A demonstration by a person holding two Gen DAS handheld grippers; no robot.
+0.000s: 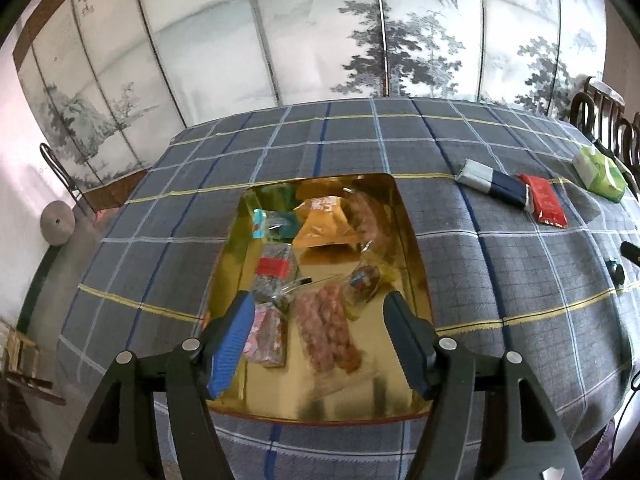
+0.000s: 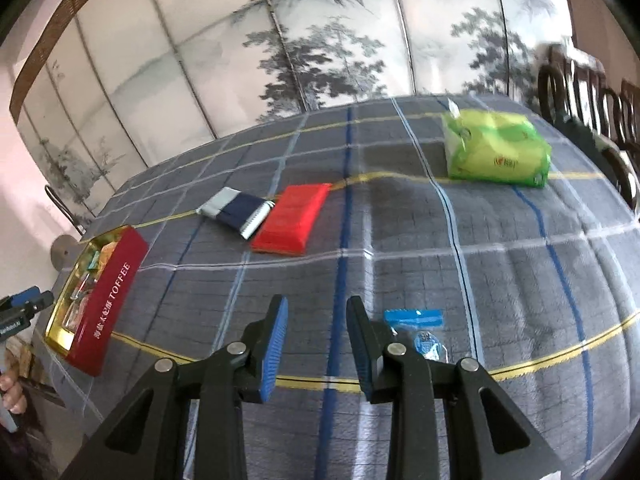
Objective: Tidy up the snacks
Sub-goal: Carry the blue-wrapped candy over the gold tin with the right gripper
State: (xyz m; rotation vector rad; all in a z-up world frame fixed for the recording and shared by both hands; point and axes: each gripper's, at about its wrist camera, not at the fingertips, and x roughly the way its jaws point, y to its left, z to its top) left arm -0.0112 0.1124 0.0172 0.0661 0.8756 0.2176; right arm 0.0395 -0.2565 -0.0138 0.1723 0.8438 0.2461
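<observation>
While the left claw [image 1: 316,336] hangs spread over the gold tin [image 1: 416,264] in the lower middle of its view, nothing sits between its blue pads; a clear bag of pinkish sweets [image 1: 326,330] lies right under the gap. If that claw drops again carelessly, I judge it could catch the crinkly bag or the small wrappers beside it and drag them out over the rim. An orange packet [image 1: 326,222] and a red-labelled bar [image 1: 274,268] crowd the upper half of the tin, so room for more is short.

The right claw [image 2: 316,340], at bottom centre of its own view, has its jaws drawn in as far as they go, though a gap shows between the pads, and it holds nothing. A small blue-wrapped candy [image 2: 418,328] lies just right of it on the checked tabletop [image 2: 520,272]; being light and slick, it may skid away from a pinch. Further up, a red packet [image 2: 294,220] touches a navy and grey packet [image 2: 236,210] at centre left, so lifting one could shift the other. A green tissue pack [image 2: 496,152] sits upper right, well apart. The tin's red side, marked TOFFEE, stands at far left.
</observation>
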